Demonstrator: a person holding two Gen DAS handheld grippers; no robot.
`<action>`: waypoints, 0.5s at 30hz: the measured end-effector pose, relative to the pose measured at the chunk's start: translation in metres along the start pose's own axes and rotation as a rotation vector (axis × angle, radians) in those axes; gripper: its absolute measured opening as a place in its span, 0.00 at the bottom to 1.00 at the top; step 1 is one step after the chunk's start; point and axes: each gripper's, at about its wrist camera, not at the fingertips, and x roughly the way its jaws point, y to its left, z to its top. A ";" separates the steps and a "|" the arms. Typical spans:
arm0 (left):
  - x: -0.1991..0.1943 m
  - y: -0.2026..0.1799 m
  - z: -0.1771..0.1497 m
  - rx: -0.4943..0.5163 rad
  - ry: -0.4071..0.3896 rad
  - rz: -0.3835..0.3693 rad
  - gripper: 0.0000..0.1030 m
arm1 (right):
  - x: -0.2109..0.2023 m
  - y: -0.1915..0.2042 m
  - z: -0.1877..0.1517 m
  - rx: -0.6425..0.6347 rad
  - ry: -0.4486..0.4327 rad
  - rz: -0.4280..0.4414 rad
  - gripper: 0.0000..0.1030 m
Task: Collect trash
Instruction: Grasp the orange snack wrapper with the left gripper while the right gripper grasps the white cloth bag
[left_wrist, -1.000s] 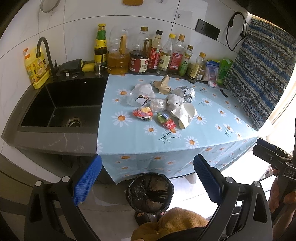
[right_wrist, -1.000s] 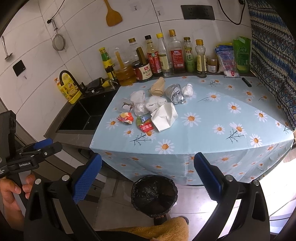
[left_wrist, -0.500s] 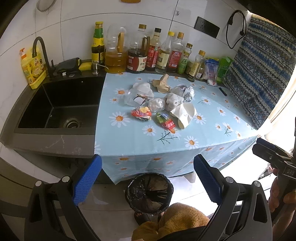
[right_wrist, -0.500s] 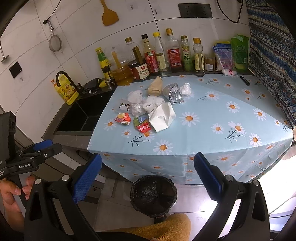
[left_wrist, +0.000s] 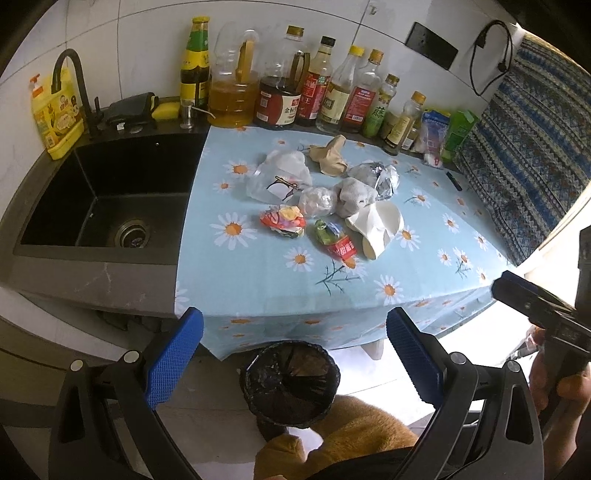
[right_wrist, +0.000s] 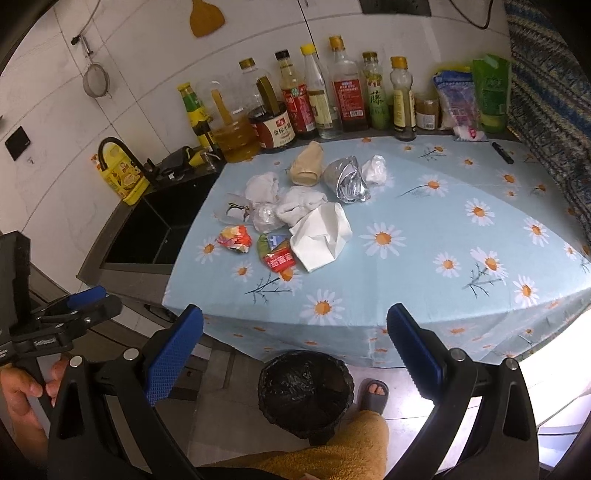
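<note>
Both grippers have edged closer to the counter. Left gripper (left_wrist: 293, 354) and right gripper (right_wrist: 295, 350) hang wide and empty above the bin (right_wrist: 304, 391) on the floor. Trash (right_wrist: 295, 218) lies clustered mid-counter (right_wrist: 406, 280), toward the back edge. Best to take the red wrapper (right_wrist: 279, 256) nearest the front edge first, pinching it low.

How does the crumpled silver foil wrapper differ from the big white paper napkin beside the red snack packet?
The crumpled silver foil wrapper is shiny and metallic; the big white paper napkin is matte and white. The foil is bunched into a tight lump, while the napkin spreads wider in loose folds. The foil lies nearer the bottles, the napkin nearer the counter's front edge. Both lie loose on the daisy tablecloth, untouched.
</note>
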 end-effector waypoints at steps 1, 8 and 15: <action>0.002 0.000 0.002 -0.006 0.002 -0.005 0.93 | 0.007 -0.002 0.005 -0.003 0.009 0.011 0.96; 0.027 0.000 0.018 -0.063 0.043 -0.014 0.93 | 0.053 -0.014 0.037 -0.067 0.072 0.028 0.96; 0.054 0.004 0.023 -0.133 0.094 0.017 0.93 | 0.112 -0.026 0.063 -0.128 0.179 0.043 0.96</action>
